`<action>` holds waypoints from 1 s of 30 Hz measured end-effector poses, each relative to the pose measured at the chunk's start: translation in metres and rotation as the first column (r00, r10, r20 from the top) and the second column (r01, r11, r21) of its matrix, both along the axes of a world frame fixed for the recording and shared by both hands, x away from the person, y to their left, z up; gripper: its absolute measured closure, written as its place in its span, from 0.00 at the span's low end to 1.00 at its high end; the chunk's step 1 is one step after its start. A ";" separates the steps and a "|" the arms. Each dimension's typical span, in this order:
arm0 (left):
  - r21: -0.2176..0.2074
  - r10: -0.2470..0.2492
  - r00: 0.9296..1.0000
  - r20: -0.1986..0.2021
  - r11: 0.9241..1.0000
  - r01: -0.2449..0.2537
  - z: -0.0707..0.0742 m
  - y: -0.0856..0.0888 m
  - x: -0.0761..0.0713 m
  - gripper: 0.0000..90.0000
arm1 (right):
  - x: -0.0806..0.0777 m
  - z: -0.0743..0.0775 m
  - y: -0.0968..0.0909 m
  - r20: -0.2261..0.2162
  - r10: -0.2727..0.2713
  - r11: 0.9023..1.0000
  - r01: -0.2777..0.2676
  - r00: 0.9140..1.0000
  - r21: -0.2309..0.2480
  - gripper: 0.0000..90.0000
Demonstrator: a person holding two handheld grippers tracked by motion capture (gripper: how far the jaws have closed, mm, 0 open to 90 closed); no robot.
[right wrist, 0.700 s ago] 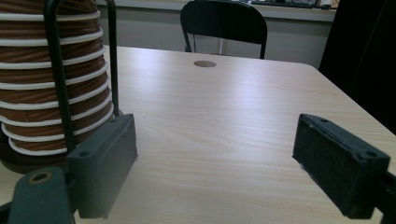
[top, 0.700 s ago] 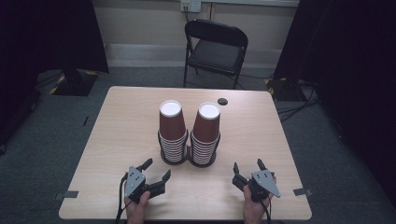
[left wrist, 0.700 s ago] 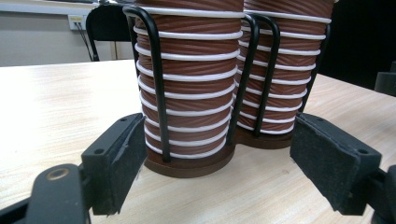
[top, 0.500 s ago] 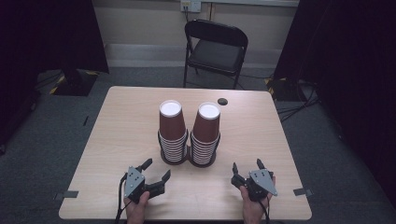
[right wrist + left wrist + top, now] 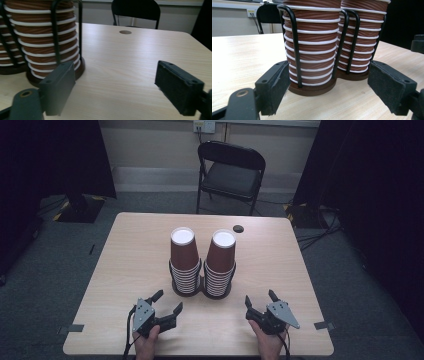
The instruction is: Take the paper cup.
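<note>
While both cup stacks [image 5: 202,262] are seated mid-table in a wire holder [image 5: 294,37], left gripper [image 5: 165,306] and right gripper [image 5: 260,301] are held open, empty; cups are judged light, crushable; top cup is best gripped below its rim.

Left gripper [image 5: 168,303] low near the table's front edge, jaws spread wide, nothing between; right gripper [image 5: 260,299] likewise low, jaws parted, empty; each held by one hand.

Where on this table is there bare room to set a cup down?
The light wooden table is bare left of the two stacks of brown ribbed paper cups, and right of them toward the edge. It is crowded between the black wire rack and both grippers.
</note>
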State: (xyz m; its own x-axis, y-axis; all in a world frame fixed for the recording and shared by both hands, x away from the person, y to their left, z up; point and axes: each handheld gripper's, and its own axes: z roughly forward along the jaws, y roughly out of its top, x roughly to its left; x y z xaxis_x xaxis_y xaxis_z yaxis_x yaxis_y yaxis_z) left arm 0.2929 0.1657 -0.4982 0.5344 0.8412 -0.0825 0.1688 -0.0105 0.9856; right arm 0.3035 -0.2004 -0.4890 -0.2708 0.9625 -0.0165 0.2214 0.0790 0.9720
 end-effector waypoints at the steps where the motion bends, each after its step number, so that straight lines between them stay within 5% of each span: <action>1: 0.002 -0.003 1.000 0.000 1.000 0.003 0.000 0.000 0.000 0.19 | -0.001 0.001 0.001 0.002 0.009 1.000 -0.009 1.000 0.000 0.20; 9: 0.004 -0.006 1.000 0.000 1.000 0.006 0.000 0.000 0.000 0.19 | -0.001 0.010 0.006 0.005 0.125 0.990 -0.125 0.992 0.062 0.34; 17: 0.004 -0.006 1.000 0.001 1.000 0.006 0.000 0.000 0.000 0.19 | 0.003 0.025 0.015 0.014 0.206 0.977 -0.206 0.978 0.049 0.38; 22: 0.017 -0.010 1.000 0.004 1.000 0.010 0.000 -0.001 0.000 0.19 | 0.004 0.033 0.020 0.038 0.212 0.977 -0.213 0.976 0.005 0.43; 30: 0.012 -0.007 1.000 0.009 1.000 0.007 0.000 -0.001 -0.001 0.19 | 0.006 0.047 0.025 0.057 0.257 0.965 -0.260 0.965 0.047 0.44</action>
State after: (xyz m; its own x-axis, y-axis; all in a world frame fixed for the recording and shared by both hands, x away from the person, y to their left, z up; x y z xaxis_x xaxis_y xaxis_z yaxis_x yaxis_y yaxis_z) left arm 0.2923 0.1647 -0.4982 0.5410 0.8383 -0.0678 0.1600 -0.0234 0.9868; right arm 0.3093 -0.1754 -0.4425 -0.5106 0.8597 0.0134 0.1511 0.0744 0.9857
